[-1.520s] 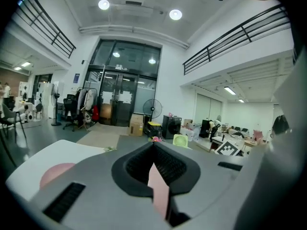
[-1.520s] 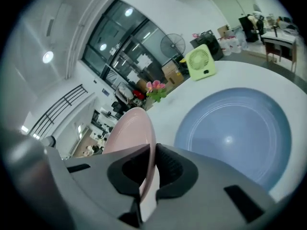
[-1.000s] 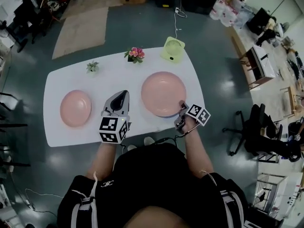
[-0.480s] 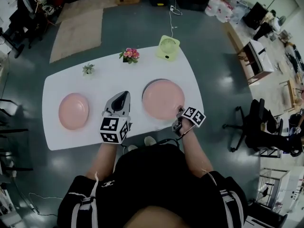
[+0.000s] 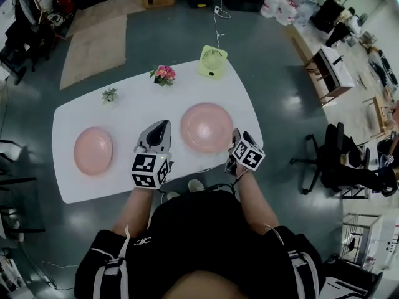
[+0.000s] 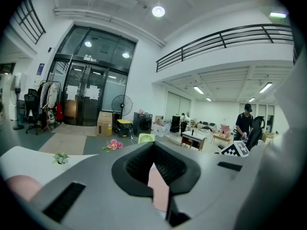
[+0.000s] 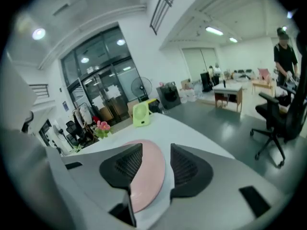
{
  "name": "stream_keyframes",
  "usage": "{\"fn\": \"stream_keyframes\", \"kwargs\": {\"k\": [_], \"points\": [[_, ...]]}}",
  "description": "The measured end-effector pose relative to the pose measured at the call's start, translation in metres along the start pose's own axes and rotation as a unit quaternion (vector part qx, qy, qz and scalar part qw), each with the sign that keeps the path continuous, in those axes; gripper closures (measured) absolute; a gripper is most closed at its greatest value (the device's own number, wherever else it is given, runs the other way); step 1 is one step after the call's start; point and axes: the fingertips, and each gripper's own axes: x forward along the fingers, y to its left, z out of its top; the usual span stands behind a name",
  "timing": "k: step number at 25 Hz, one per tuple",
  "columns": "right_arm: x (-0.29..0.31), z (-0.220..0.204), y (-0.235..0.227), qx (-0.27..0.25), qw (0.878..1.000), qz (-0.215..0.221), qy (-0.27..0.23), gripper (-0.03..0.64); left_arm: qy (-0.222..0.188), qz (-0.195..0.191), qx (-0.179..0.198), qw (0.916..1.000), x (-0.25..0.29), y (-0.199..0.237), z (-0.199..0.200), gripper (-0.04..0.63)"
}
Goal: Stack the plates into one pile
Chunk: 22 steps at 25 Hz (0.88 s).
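Observation:
A large pink plate (image 5: 207, 127) (image 7: 146, 176) lies flat on the white table (image 5: 137, 104), right of centre. A smaller pink plate (image 5: 93, 150) (image 6: 18, 186) lies near the table's left end. My right gripper (image 5: 234, 139) (image 7: 156, 148) is just off the large plate's near right rim. Its jaws are opening and stand apart; nothing is pressed between them, and the plate shows through the gap. My left gripper (image 5: 160, 128) (image 6: 153, 150) hovers between the two plates, shut and empty, pointing towards the far edge.
A green desk fan (image 5: 212, 61) (image 7: 140, 115), a pot of pink flowers (image 5: 161, 73) and a small green plant (image 5: 110, 94) stand along the table's far edge. An office chair (image 5: 336, 161) is on the floor to the right. A person (image 6: 246, 123) stands far off.
My right gripper was shut on the large plate's near rim; its jaws have since opened and it has drawn back off the rim. The left gripper has barely shifted.

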Motion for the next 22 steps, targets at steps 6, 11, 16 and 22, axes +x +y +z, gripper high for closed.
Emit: {"fn": "stream_keyframes", "kwargs": {"k": [6,11,16,22], "points": [[-0.066,0.106,0.074,-0.139,0.968,0.049,-0.203,0.476,-0.017,-0.008,0.005,0.9998,0.003,-0.01,0.012,0.583],[-0.13,0.166,0.135,-0.18,0.928,0.096,-0.312,0.53,-0.045,-0.002,0.003,0.999,-0.005,-0.013,0.033,0.583],[-0.147,0.177,0.159,-0.18,0.922,0.13,-0.318,0.601,-0.068,0.005,0.004,0.9977,-0.013,-0.006,0.049,0.583],[-0.13,0.162,0.159,-0.206,0.927,0.12,-0.29,0.601,-0.067,0.026,0.014,0.9973,-0.012,0.001,0.053,0.583]]}}
